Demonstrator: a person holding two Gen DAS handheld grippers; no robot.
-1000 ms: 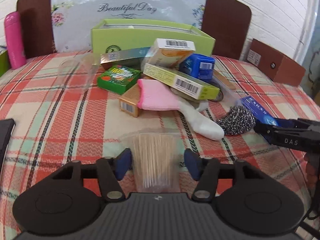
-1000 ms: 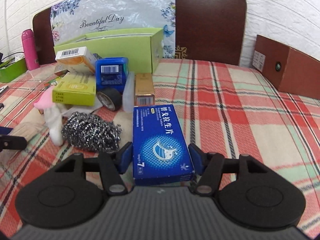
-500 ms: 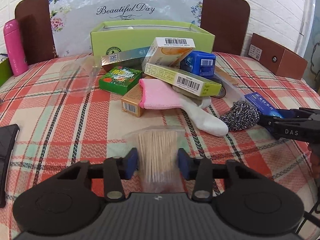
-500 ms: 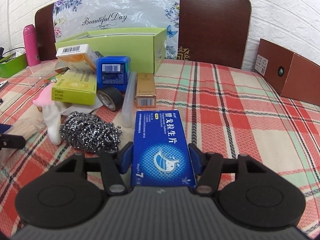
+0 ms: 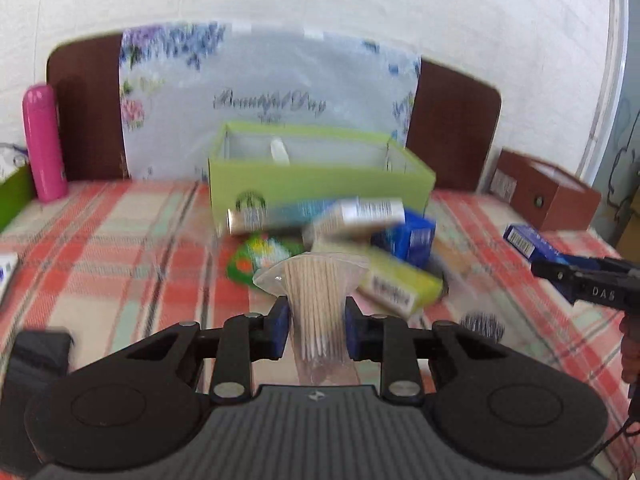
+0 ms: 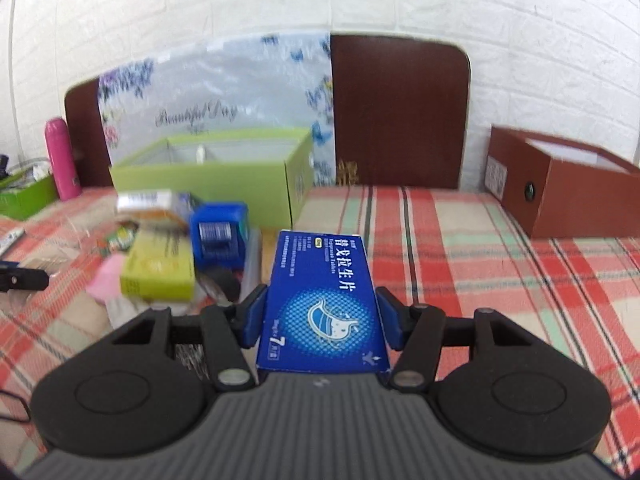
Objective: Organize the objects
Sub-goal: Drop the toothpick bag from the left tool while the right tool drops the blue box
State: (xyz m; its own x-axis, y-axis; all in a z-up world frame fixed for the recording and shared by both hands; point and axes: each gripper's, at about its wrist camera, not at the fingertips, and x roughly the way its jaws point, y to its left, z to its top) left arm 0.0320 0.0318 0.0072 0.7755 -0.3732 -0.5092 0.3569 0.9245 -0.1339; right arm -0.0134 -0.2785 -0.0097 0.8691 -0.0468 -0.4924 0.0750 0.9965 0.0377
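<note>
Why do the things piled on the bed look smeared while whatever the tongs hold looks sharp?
Left wrist view: the pile of boxes is motion-blurred, but the bag of toothpicks is crisp. Right wrist view: the same, with the blue box sharp. Both views bulge, so straight edges curve.

One toothpick bag (image 5: 316, 300), one blue tablet box (image 6: 324, 304), one green open box (image 5: 320, 176), one brown box (image 6: 568, 188), one pink bottle (image 5: 43, 142)

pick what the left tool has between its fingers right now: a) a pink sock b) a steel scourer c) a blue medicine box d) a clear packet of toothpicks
d: in the left wrist view the left tool has its blue pads against both sides of the clear packet of toothpicks, jaws closing on it; the blue medicine box sits in the right tool.
</note>
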